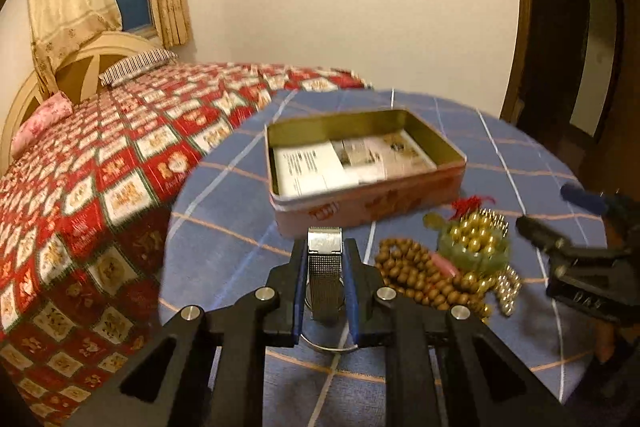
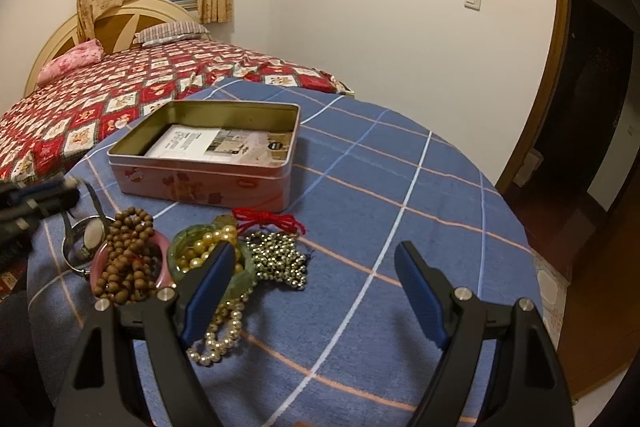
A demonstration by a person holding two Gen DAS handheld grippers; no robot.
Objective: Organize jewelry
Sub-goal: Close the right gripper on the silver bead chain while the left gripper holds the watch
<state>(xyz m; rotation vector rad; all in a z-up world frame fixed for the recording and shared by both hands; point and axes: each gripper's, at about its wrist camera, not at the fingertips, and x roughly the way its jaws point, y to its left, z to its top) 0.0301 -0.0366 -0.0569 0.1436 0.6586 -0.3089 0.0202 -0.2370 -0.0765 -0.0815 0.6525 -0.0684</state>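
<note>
Left gripper (image 1: pixel 324 259) and right gripper (image 2: pixel 316 291) alike — black arms, blue pads; 4 silver screws each.

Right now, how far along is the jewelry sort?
Nothing stowed yet: the tin holds only papers. In hand: left gripper is shut on the watch. Left: wooden beads, pearls, metal bead chain on the table. Right gripper is open and holds nothing.

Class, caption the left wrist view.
Left hand-held gripper shut on silver mesh-band watch before open pink rectangular tin.
</note>
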